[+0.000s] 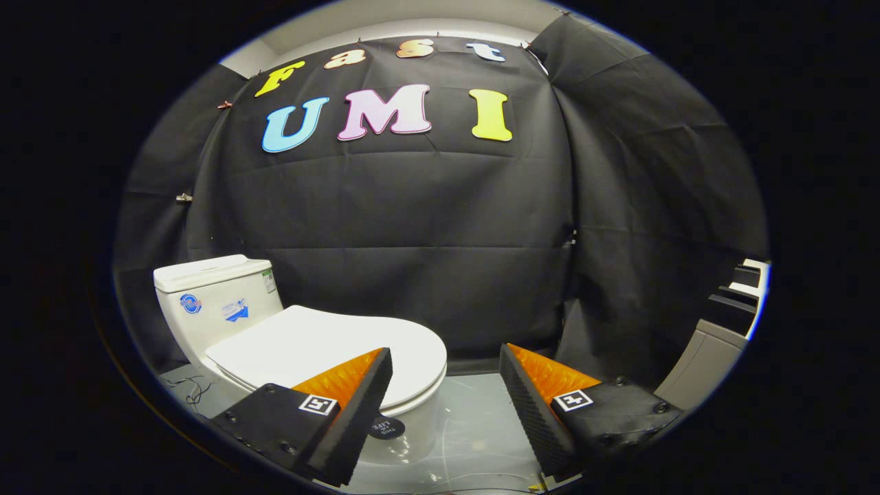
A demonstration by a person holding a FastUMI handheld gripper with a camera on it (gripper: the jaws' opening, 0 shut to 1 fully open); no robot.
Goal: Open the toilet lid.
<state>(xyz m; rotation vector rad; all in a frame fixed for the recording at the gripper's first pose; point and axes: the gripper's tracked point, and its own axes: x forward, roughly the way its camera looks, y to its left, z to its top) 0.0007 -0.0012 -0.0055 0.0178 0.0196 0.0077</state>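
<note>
A white toilet stands ahead and to the left, its tank (213,302) at the back against the black cloth wall. The flat white lid (323,350) lies down, closed over the bowl (412,426). My gripper (447,361) is open, with a wide gap and nothing between its fingers. The left finger (357,405) hangs in front of the lid's front right part and hides some of it. The right finger (536,405) is off to the right of the toilet, over the floor. I cannot tell whether the left finger touches the lid.
A pale glossy floor (474,419) lies between and beyond the fingers. Thin cables (196,392) lie on the floor left of the bowl. Grey and black boxes or steps (722,330) stand at the far right.
</note>
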